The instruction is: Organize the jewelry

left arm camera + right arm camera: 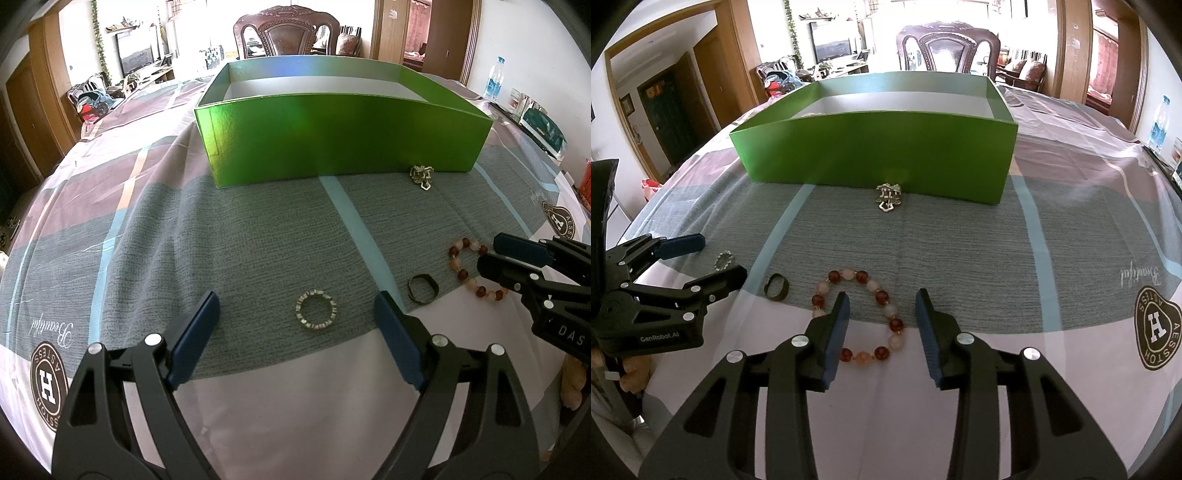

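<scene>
A silver studded ring [316, 310] lies on the cloth between the open fingers of my left gripper [295, 306]; it also shows in the right wrist view [724, 261]. A red and pale bead bracelet [862, 317] lies under my open right gripper [882, 301], whose left finger stands inside its loop. A dark band ring [423, 289] [776, 287] lies between the two. A silver chain clump [422, 176] [888, 197] rests against the front wall of the open green box [343, 136] [879, 155].
The table wears a grey, mauve and white patterned cloth [240, 236]. A carved wooden chair [286, 35] stands behind the box. A water bottle [495, 79] and packets sit at the far right edge.
</scene>
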Demonstrator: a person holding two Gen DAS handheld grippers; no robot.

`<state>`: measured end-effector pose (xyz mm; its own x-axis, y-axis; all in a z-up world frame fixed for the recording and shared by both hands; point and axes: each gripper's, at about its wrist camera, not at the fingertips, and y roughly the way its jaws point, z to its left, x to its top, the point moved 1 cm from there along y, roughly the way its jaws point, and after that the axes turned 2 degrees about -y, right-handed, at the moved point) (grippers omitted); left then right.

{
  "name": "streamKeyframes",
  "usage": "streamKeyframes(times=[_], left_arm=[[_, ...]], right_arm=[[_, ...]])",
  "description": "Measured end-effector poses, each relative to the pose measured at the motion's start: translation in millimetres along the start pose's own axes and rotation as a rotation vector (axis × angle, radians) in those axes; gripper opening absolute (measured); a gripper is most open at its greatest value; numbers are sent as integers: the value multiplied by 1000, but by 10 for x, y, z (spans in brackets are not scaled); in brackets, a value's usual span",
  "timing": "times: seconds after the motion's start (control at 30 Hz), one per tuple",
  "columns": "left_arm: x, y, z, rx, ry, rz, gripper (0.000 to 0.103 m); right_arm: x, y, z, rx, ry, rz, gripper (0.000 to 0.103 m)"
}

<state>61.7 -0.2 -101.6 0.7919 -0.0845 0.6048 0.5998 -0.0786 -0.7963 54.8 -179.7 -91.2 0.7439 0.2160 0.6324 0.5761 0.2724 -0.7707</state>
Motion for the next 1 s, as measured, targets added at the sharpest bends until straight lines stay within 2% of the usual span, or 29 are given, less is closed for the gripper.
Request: streamKeyframes(times=[0.2,0.33,0.43,0.5,0.63,0.83,0.87,0.93,1.0], left_arm=[[0,0,-1,1,0,0,85],[-2,-5,-4,5,5,-3,85],[-5,-45,-69,62,37,-27,85],[-19,-88,-160,71,86,-49,84],[-33,-99,-222,34,116,-44,66],[-36,-89,-149,-58,79,-26,55],[-48,-96,-150,-58,82,-27,53],[-53,-101,-180,-71,94,-30,44],[-61,-107,-205,-80,104,-30,40]], right_arm=[[-3,5,24,-12,-15,3,40],[-5,28,122,-69,-63,12,40],[-5,34,126,-74,-66,13,41],[-4,33,117,-74,-64,13,42],[-1,42,131,-85,-67,13,43],[-4,38,137,-86,-69,13,42],[-4,36,143,-81,-72,12,41],[-4,35,171,-64,-79,8,23],[-5,34,218,-66,-98,8,13]])
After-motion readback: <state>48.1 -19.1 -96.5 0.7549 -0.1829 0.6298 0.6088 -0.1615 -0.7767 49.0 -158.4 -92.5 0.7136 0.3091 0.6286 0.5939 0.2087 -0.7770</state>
